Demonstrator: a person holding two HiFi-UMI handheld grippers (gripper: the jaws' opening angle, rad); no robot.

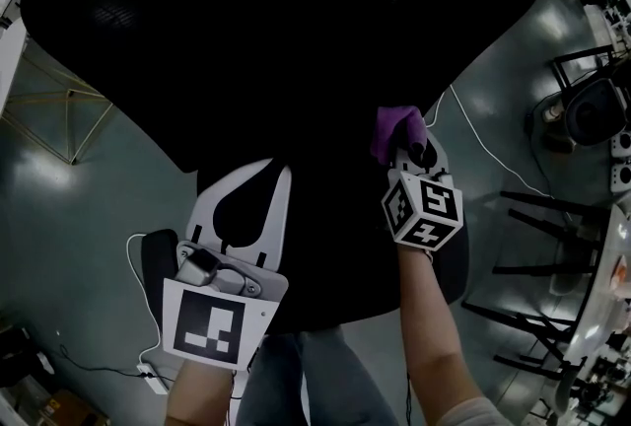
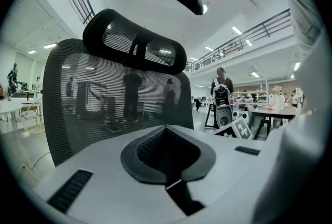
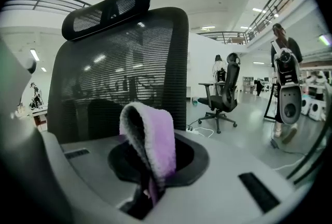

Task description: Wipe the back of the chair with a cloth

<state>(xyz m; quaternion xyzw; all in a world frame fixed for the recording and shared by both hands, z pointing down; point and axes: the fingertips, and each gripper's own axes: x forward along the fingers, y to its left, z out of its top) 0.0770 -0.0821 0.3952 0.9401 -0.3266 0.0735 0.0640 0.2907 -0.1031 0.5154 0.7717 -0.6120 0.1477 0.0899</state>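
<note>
The black mesh chair back [image 1: 296, 39] fills the upper head view, seen from above. In the left gripper view, the chair back [image 2: 104, 98] and its headrest [image 2: 135, 41] rise just ahead. My right gripper [image 1: 409, 153] is shut on a purple cloth [image 1: 396, 130] and sits close to the chair's right side. In the right gripper view the cloth [image 3: 155, 135] loops up from the right gripper [image 3: 153, 176], in front of the chair back [image 3: 124, 72]. My left gripper [image 1: 251, 179] is shut and holds nothing. It points at the chair's lower part, and in its own view the left gripper [image 2: 167, 137] shows nothing between its jaws.
A white cable [image 1: 493, 153] runs over the grey floor to the right, near black stand legs [image 1: 542, 247]. A power strip [image 1: 153, 377] lies at lower left. Another office chair [image 3: 223, 93] and a standing person [image 3: 282, 46] are off to the right. Tables [image 2: 275, 111] stand beyond.
</note>
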